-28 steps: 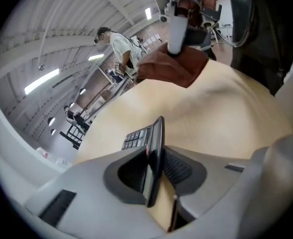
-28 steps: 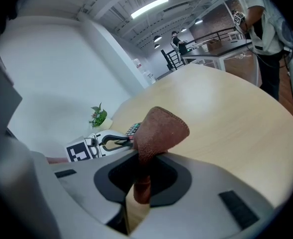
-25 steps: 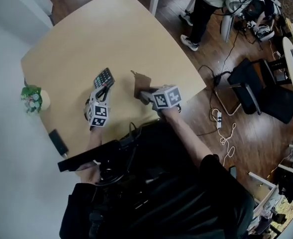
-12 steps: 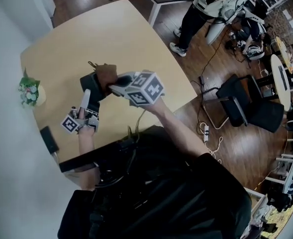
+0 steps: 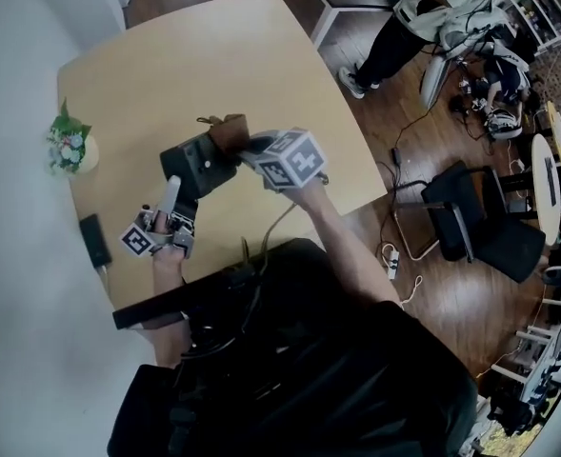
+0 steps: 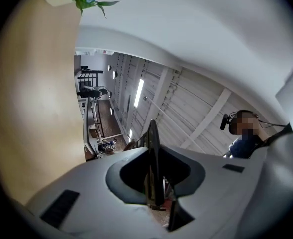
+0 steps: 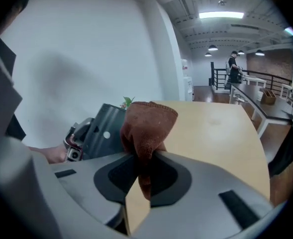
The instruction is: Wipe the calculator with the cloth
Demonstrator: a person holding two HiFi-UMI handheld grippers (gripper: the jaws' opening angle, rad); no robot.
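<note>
A short-sleeved black top (image 5: 309, 369), with dark cables (image 5: 225, 298) bunched at the chest. The left claw (image 5: 172, 193) and right claw (image 5: 247, 149) have pale grey shells with dark inset pads. Each carries a cube (image 5: 290, 157) of black-and-white square markers.

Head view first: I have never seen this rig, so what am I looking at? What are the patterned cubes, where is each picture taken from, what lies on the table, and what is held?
There is no robot. A person holds a two-jaw gripper in each hand, and the patterned cubes are parts of those grippers. The head view looks down from the person's head. Each gripper view looks along that gripper's own jaws. The left gripper is clamped on the dark calculator, held up off the table. The right gripper pinches a brown cloth beside it. On the table are a small potted plant and a flat dark object I can't identify.
</note>
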